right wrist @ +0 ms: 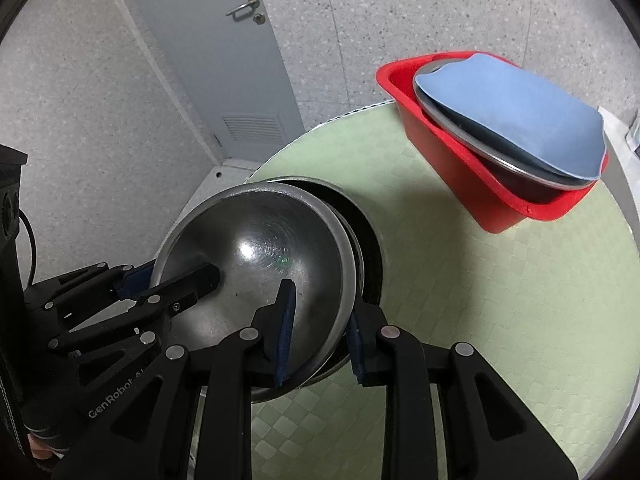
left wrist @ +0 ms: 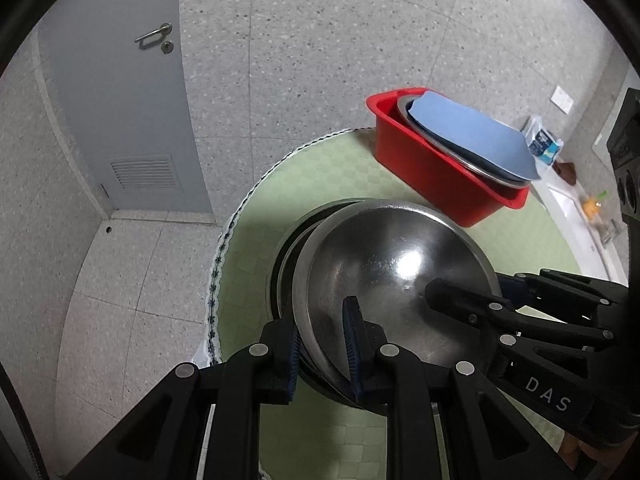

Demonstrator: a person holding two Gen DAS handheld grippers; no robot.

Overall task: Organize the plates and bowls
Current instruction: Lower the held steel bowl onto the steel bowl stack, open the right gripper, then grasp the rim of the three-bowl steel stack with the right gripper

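A shiny steel bowl (left wrist: 400, 248) (right wrist: 260, 232) sits tilted over a stack of darker bowls (left wrist: 286, 248) (right wrist: 372, 248) on the round green table (left wrist: 320, 168) (right wrist: 480, 300). My left gripper (left wrist: 324, 344) (right wrist: 172, 280) is shut on the bowl's near-left rim, one finger inside and one outside. On the opposite rim my right gripper (right wrist: 320, 336) (left wrist: 440, 292) is shut the same way. At the table's far side a red tub (left wrist: 420, 172) (right wrist: 448, 160) holds a steel dish (left wrist: 440, 148) (right wrist: 480, 156) with a blue plate (left wrist: 468, 136) (right wrist: 512, 120) on top.
The bowl stack stands close to the table's left edge, with tiled floor below. A grey door (left wrist: 120, 120) (right wrist: 208, 40) is in the wall behind. A white counter (left wrist: 568, 204) with a packet (left wrist: 544, 140) and small items lies beyond the tub at the right.
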